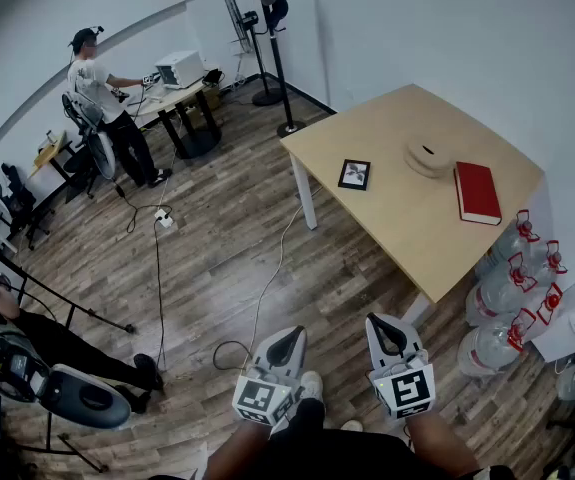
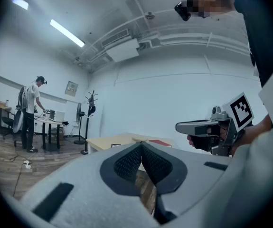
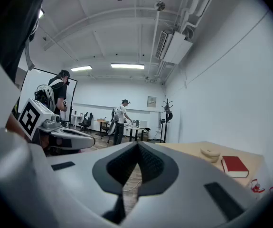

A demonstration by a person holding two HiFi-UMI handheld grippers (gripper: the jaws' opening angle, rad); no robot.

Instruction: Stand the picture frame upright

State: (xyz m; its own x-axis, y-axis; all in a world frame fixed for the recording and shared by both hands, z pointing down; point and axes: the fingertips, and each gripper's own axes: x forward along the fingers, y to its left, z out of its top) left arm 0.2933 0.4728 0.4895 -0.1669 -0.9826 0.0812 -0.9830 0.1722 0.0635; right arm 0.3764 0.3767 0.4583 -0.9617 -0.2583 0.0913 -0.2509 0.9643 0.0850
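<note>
The picture frame (image 1: 354, 174), black-edged with a white mat, lies flat on the light wooden table (image 1: 397, 118) near its left side. Both grippers are held low at the bottom of the head view, well short of the table and over the wooden floor. My left gripper (image 1: 289, 336) is shut with nothing in it; its tips meet in the left gripper view (image 2: 141, 144). My right gripper (image 1: 382, 323) is shut and empty too, its pads together in the right gripper view (image 3: 137, 144). From the left gripper the frame (image 2: 116, 146) shows as a small dark shape on the far tabletop.
A round beige object (image 1: 429, 156) and a red book (image 1: 477, 192) lie on the table right of the frame. Several water jugs (image 1: 512, 288) stand on the floor by the table's right end. A cable (image 1: 267, 288) runs across the floor. A person (image 1: 102, 103) stands at a far desk.
</note>
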